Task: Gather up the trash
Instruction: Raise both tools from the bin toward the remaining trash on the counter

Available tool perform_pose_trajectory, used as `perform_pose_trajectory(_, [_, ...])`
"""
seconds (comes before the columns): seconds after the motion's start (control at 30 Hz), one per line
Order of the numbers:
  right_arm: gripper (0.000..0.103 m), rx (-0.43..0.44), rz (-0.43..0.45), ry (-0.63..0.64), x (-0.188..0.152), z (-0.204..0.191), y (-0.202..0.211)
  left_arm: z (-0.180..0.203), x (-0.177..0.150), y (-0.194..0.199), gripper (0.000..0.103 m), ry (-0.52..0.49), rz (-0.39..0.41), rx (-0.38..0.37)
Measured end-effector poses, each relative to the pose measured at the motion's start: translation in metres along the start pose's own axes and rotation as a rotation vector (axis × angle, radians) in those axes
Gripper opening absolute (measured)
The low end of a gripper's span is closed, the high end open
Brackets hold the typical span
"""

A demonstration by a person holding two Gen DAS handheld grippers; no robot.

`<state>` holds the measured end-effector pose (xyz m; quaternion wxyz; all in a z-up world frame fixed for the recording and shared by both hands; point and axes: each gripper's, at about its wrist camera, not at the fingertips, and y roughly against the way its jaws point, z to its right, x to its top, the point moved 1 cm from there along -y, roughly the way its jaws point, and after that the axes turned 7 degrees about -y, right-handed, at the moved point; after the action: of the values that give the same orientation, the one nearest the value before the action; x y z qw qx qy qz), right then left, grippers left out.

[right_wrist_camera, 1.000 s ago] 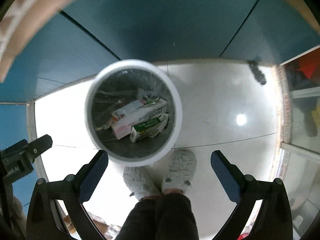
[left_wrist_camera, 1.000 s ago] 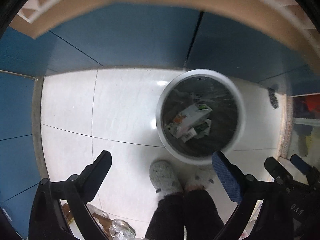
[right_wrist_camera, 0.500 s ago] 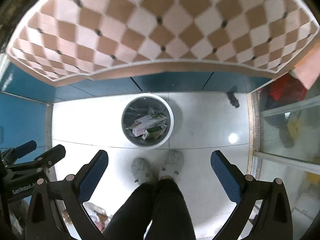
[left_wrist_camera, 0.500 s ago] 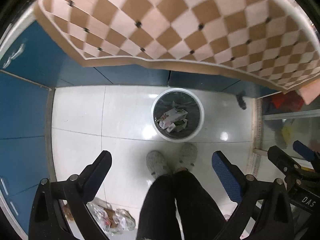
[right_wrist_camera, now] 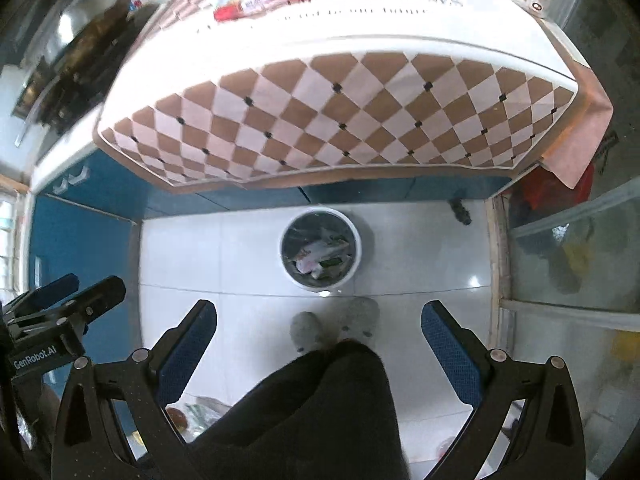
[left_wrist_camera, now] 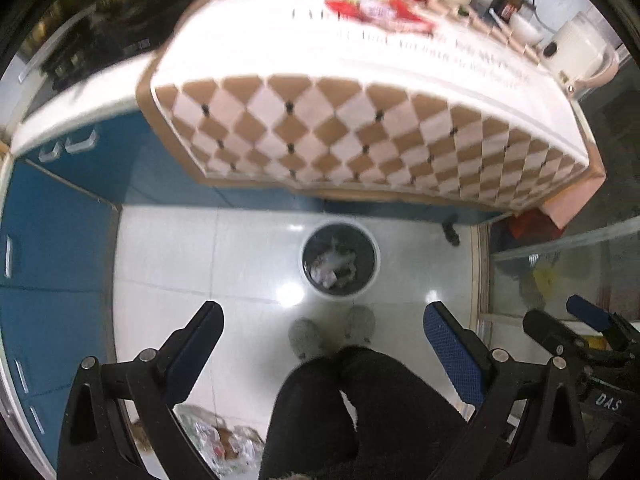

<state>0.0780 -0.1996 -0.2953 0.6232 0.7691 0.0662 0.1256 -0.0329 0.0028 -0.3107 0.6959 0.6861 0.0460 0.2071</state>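
The left gripper (left_wrist_camera: 322, 334) and right gripper (right_wrist_camera: 319, 326) both hang with fingers spread wide and nothing between them; below them stand the person's dark trouser legs (right_wrist_camera: 320, 400) and grey slippers (right_wrist_camera: 306, 330) on the white tiled floor (right_wrist_camera: 420, 248); just beyond the toes sits the round white trash bin (right_wrist_camera: 357, 252), holding cartons and wrappers (right_wrist_camera: 320, 256); further off, a checkered tablecloth (right_wrist_camera: 320, 112) overhangs blue cabinets (right_wrist_camera: 84, 216); red packets (right_wrist_camera: 256, 0) lie on top.
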Motion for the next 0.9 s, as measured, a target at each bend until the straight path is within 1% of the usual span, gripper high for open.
perform_pose_trajectory(0.13, [0.103,0.066,0.022,-0.025,0.021,-0.003,0.016,-0.003,0.04,0.015,0.102,0.025,0.08,0.019])
perform_pose_trajectory(0.23, [0.103,0.108,0.05,-0.074,0.057,0.0,0.024,-0.009,0.085,0.022,0.102,0.045,0.127,0.053])
perform_pose_trajectory(0.33, [0.103,0.132,0.087,-0.104,0.106,0.005,0.032,-0.011,0.138,0.019,0.102,0.074,0.158,0.101])
perform_pose_trajectory(0.4, [0.103,0.137,0.1,-0.116,0.149,0.01,0.03,-0.012,0.177,0.014,0.102,0.089,0.185,0.161])
perform_pose_trajectory(0.43, [0.103,0.141,0.104,-0.118,0.172,0.012,0.027,-0.011,0.205,0.008,0.102,0.096,0.197,0.209])
perform_pose_trajectory(0.47, [0.103,0.147,0.11,-0.123,0.196,0.014,0.022,-0.011,0.224,0.003,0.102,0.097,0.202,0.237])
perform_pose_trajectory(0.5, [0.103,0.148,0.111,-0.125,0.217,0.016,0.014,-0.011,0.249,-0.004,0.102,0.099,0.202,0.277])
perform_pose_trajectory(0.53, [0.103,0.149,0.111,-0.127,0.249,0.018,0.004,-0.014,0.272,-0.01,0.102,0.103,0.197,0.314])
perform_pose_trajectory(0.6, [0.103,0.161,0.101,-0.146,0.298,0.02,-0.016,-0.018,0.311,-0.023,0.102,0.108,0.188,0.363])
perform_pose_trajectory(0.67, [0.103,0.156,0.1,-0.159,0.359,0.024,-0.039,-0.022,0.347,-0.035,0.102,0.105,0.178,0.391])
perform_pose_trajectory(0.73, [0.103,0.135,0.129,-0.173,0.41,0.03,-0.056,-0.018,0.386,-0.052,0.102,0.062,0.175,0.414])
perform_pose_trajectory(0.8, [0.103,0.108,0.17,-0.203,0.457,0.041,-0.071,-0.007,0.427,-0.068,0.102,-0.044,0.178,0.435])
perform_pose_trajectory(0.83, [0.102,0.102,0.183,-0.219,0.475,0.046,-0.077,0.002,0.45,-0.079,0.102,-0.134,0.183,0.443])
perform_pose_trajectory(0.87, [0.1,0.101,0.193,-0.244,0.498,0.054,-0.087,0.01,0.466,-0.086,0.102,-0.203,0.185,0.457])
perform_pose_trajectory(0.9, [0.092,0.11,0.194,-0.267,0.519,0.06,-0.098,0.02,0.486,-0.097,0.102,-0.298,0.182,0.466])
